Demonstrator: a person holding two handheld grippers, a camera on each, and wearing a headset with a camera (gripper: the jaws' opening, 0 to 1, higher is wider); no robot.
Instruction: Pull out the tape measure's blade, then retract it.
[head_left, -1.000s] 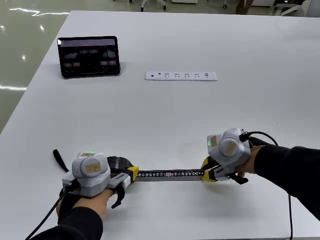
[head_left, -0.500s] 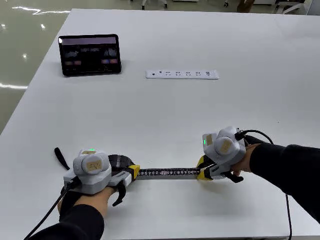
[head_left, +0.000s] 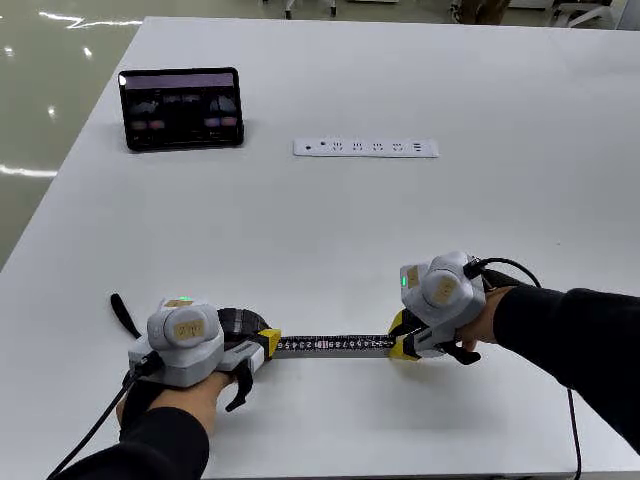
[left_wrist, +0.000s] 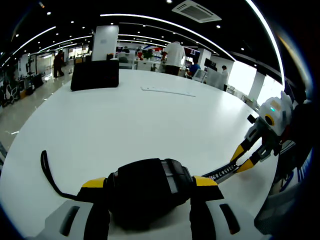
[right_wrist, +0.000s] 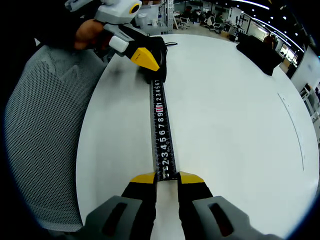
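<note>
The black tape measure case (head_left: 240, 325) lies on the white table (head_left: 330, 240) near its front edge, and my left gripper (head_left: 262, 350) is shut on it. In the left gripper view the case (left_wrist: 150, 190) sits between the yellow-tipped jaws. A dark numbered blade (head_left: 335, 345) runs from the case to the right, flat over the table. My right gripper (head_left: 400, 340) is shut on the blade's end. In the right gripper view the blade (right_wrist: 162, 135) stretches from my right gripper (right_wrist: 167, 179) to the case (right_wrist: 157, 57).
A tablet (head_left: 181, 108) stands at the far left of the table and a white power strip (head_left: 366, 148) lies at mid-table. The case's black wrist strap (head_left: 122, 315) trails to the left. A cable (head_left: 575, 420) hangs off the right arm.
My right gripper has moved left toward the case with the blade's end, so the exposed blade is shorter. The left gripper and case have stayed put.
</note>
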